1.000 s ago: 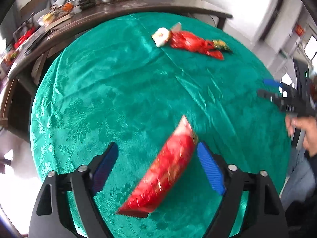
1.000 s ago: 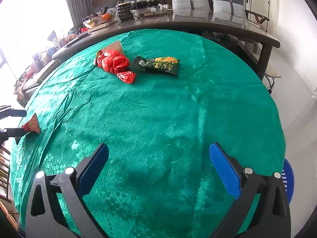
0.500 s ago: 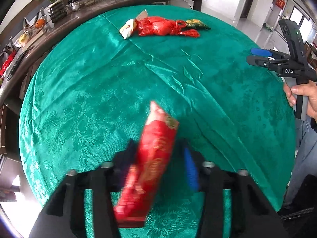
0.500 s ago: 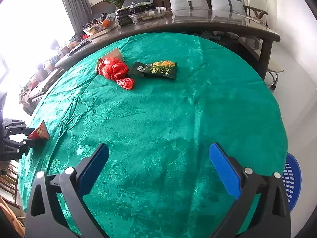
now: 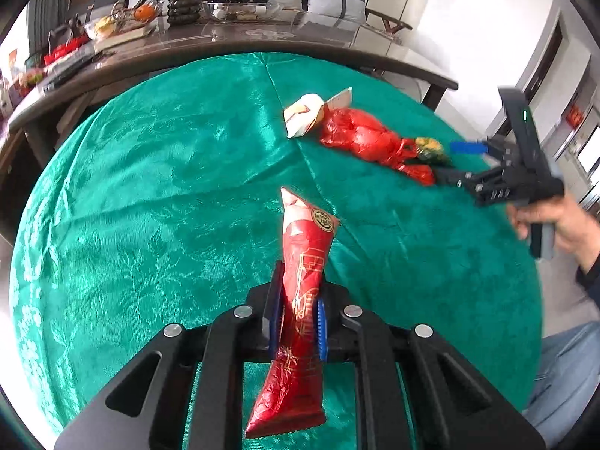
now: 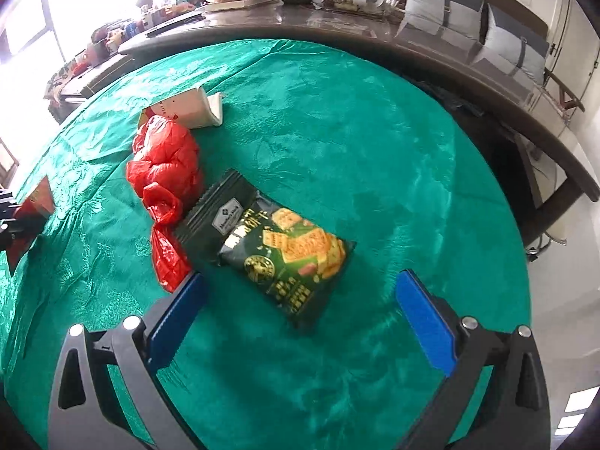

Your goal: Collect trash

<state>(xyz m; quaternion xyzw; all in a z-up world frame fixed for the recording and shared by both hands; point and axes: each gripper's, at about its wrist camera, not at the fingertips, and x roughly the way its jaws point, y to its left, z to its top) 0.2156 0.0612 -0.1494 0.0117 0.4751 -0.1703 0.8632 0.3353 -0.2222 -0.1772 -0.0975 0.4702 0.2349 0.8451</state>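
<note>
Green patterned cloth covers the round table (image 6: 375,142), with a long dark counter (image 6: 431,48) curving behind it. On the cloth a crumpled red plastic bag (image 6: 165,165) touches a white carton (image 6: 195,108) and a dark green cracker packet (image 6: 277,251). That packet lies between the spread jaws of the right gripper (image 6: 300,322), which have just narrowed slightly without touching it. The left gripper (image 5: 299,315) has just closed on a red snack wrapper (image 5: 300,300), clamping it upright.

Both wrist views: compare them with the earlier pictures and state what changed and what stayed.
The left gripper has just closed on the red wrapper. The right gripper moved up to the green cracker packet, its jaws closing slightly, nothing gripped. Red bag and white box stayed.
</note>
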